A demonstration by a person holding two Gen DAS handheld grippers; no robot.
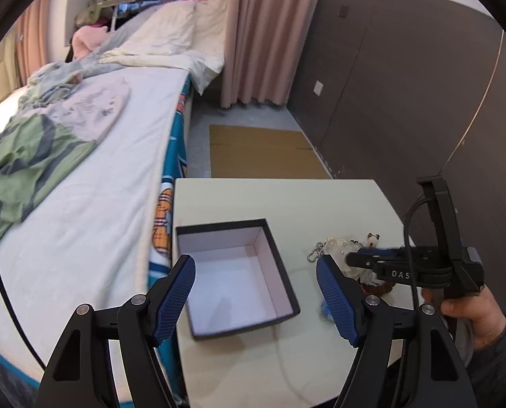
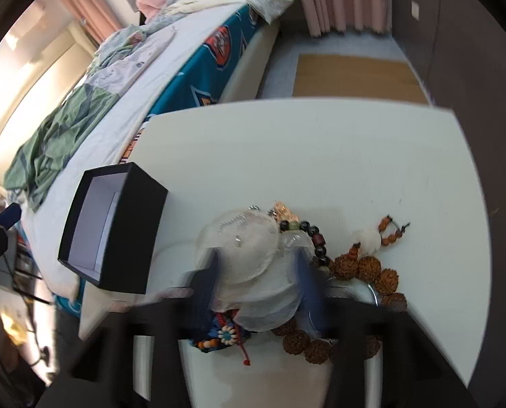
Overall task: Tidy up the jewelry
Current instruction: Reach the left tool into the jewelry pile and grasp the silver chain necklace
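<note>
Black box (image 1: 236,277) holds nothing visible; left fingers (image 1: 181,294) spread, right fingers' (image 2: 203,287) state unclear.

Open left claw (image 1: 255,301), black box (image 1: 236,277)

1. Open from above: black box (image 1: 236,278), lid off, nothing inside, straight walls on all four sides.
2. Bare table (image 2: 321,156) beyond the box and the pile, as far as the far edge.
3. Blocked at the table's right: jewelry pile (image 2: 287,265), with clear pouches and brown bead strands heaped together.
4. Narrow bare strip between box and pile.
5. Hemmed on the left by the bed (image 1: 93,176), right against the table edge.
6. Right gripper (image 1: 355,258) low over the pile.
</note>
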